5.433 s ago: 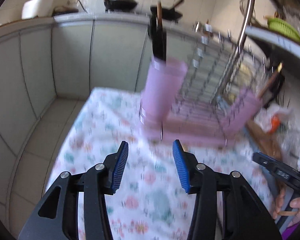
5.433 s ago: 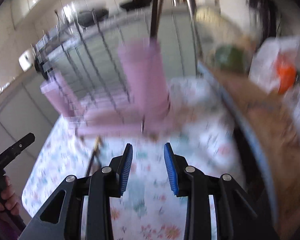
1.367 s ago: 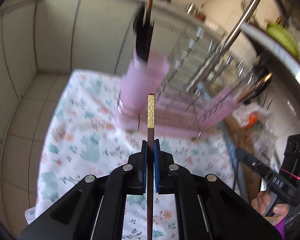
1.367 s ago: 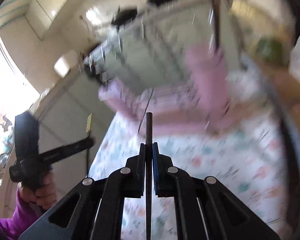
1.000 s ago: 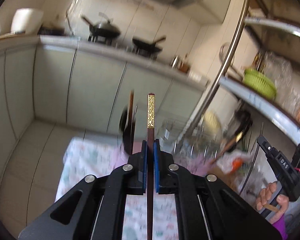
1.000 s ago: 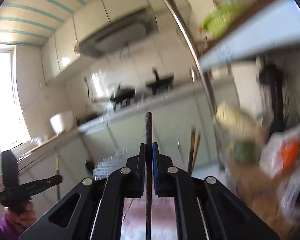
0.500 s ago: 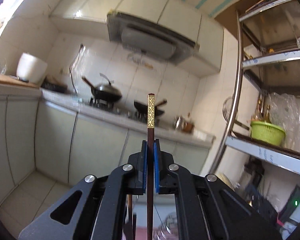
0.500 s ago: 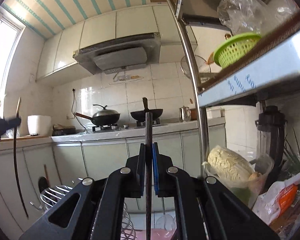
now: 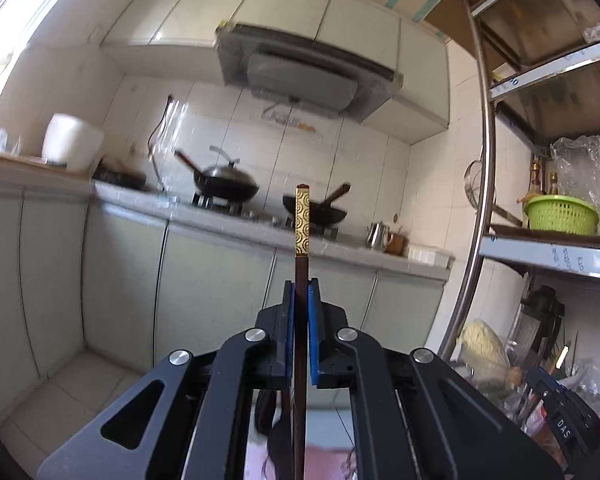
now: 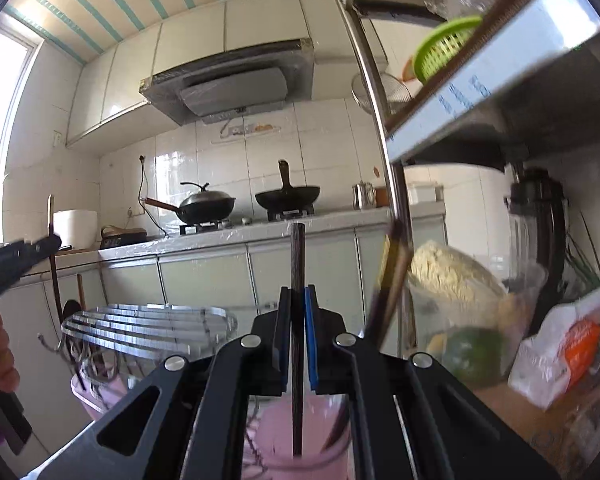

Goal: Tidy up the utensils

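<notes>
My left gripper [image 9: 301, 292] is shut on a dark chopstick with a gold patterned end [image 9: 302, 224], held upright. Its lower part runs down past dark utensils [image 9: 274, 420] toward a pink cup edge [image 9: 324, 460]. My right gripper [image 10: 298, 300] is shut on a plain dark chopstick [image 10: 297, 264], also upright, its lower end inside the pink utensil cup [image 10: 300, 432] on the dish rack [image 10: 148, 328]. Other chopsticks [image 10: 388, 288] lean out of that cup to the right. The left gripper with its chopstick also shows in the right wrist view [image 10: 16, 260].
A steel shelf post [image 9: 486, 184] and shelves with a green basket [image 9: 562, 214] stand on the right. A blender [image 10: 534, 232], a jar of noodles [image 10: 456, 284] and a bag [image 10: 568, 344] crowd the counter at right. Woks [image 10: 208, 204] sit on the far stove.
Both grippers closed on chopsticks from the table, lifted and tilted up. In the last half second the right chopstick's lower end has come down into the pink cup.
</notes>
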Action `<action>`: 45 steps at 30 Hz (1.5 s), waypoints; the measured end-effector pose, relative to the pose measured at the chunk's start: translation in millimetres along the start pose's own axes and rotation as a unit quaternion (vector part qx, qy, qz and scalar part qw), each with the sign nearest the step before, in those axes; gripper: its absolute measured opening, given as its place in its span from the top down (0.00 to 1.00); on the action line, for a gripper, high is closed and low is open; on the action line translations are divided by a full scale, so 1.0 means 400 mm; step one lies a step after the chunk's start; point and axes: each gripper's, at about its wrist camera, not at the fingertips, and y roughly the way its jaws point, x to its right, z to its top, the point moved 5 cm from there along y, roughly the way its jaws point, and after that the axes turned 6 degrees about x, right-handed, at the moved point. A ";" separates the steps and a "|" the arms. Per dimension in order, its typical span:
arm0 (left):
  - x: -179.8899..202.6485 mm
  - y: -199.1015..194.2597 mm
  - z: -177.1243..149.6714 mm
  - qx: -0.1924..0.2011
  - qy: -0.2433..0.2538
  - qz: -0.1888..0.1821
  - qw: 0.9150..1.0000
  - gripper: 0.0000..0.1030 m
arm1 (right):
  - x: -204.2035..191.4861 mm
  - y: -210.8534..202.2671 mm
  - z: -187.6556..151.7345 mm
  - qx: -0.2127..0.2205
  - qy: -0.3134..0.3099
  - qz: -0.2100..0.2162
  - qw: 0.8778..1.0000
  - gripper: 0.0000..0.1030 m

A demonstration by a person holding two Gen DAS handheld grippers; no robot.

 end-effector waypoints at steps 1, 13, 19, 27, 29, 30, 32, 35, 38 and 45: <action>-0.008 -0.004 -0.017 -0.011 -0.006 0.001 1.000 0.95 | 0.003 -0.007 -0.012 -0.005 0.005 -0.002 1.000 0.94; -0.068 -0.029 -0.142 -0.077 -0.047 0.012 0.996 0.95 | 0.037 -0.048 -0.110 -0.059 0.054 -0.023 0.997 0.94; -0.071 -0.020 -0.103 -0.085 -0.056 -0.002 0.995 0.95 | 0.058 -0.016 -0.067 -0.063 0.061 -0.019 0.996 0.94; -0.081 -0.012 -0.139 -0.107 -0.063 0.001 0.992 0.95 | 0.063 0.022 -0.102 -0.115 0.071 -0.006 0.991 0.94; -0.086 -0.007 -0.138 -0.116 -0.074 -0.001 0.991 0.93 | 0.057 0.019 -0.120 -0.124 0.064 -0.007 0.990 0.94; -0.089 -0.003 -0.139 -0.124 -0.079 -0.002 0.989 0.91 | 0.056 0.019 -0.125 -0.129 0.062 -0.006 0.990 0.94; -0.101 0.007 -0.137 -0.143 -0.096 -0.001 0.985 0.70 | 0.055 0.024 -0.128 -0.138 0.064 -0.002 0.988 0.90; -0.114 0.009 -0.123 -0.147 -0.119 -0.001 0.982 0.58 | 0.059 0.027 -0.122 -0.154 0.078 0.006 0.985 0.83; -0.108 0.003 -0.116 -0.151 -0.107 0.001 0.983 0.53 | 0.046 0.012 -0.117 -0.156 0.075 0.022 0.985 0.72; -0.075 -0.034 -0.110 -0.182 -0.059 0.007 0.982 0.49 | 0.025 -0.038 -0.087 -0.158 0.065 0.027 0.985 0.70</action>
